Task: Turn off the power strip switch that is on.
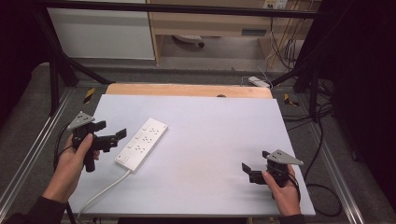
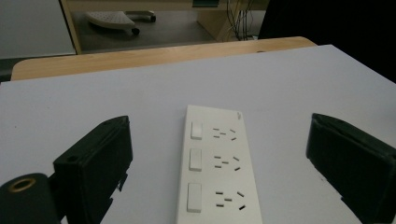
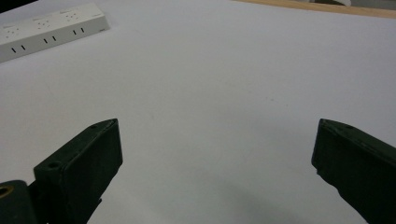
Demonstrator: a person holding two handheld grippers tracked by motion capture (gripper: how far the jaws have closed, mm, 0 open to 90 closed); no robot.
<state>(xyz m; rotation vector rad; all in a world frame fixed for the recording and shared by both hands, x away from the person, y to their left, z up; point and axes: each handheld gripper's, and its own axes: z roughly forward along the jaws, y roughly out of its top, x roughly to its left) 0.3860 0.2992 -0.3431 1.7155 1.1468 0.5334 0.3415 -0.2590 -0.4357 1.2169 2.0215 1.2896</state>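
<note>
**Left gripper lined up on the power strip**

On the white board's left half lies the power strip [image 1: 142,144], a white bar with three sockets and three rocker switches, flat on its back with the sockets facing up. Its long axis runs diagonally: the cabled end points toward the person's near-left, the free end toward the far right. The white cable [image 1: 103,190] leaves the near end and trails off toward the board's near edge.

Just left of the strip, the left gripper [image 1: 116,138] hovers with its jaws spread wide and nothing between them. In the left gripper view the strip [image 2: 215,171] runs straight up the middle of the gap, so the jaws appear set to straddle its width; that alignment looks deliberate, readying a grasp across the short sides.

Well to the right of the strip, the right gripper [image 1: 248,171] rests low near the board's near-right corner, jaws likewise wide apart and empty. It seems parked clear of the work, with the strip [image 3: 49,29] far off.
</note>
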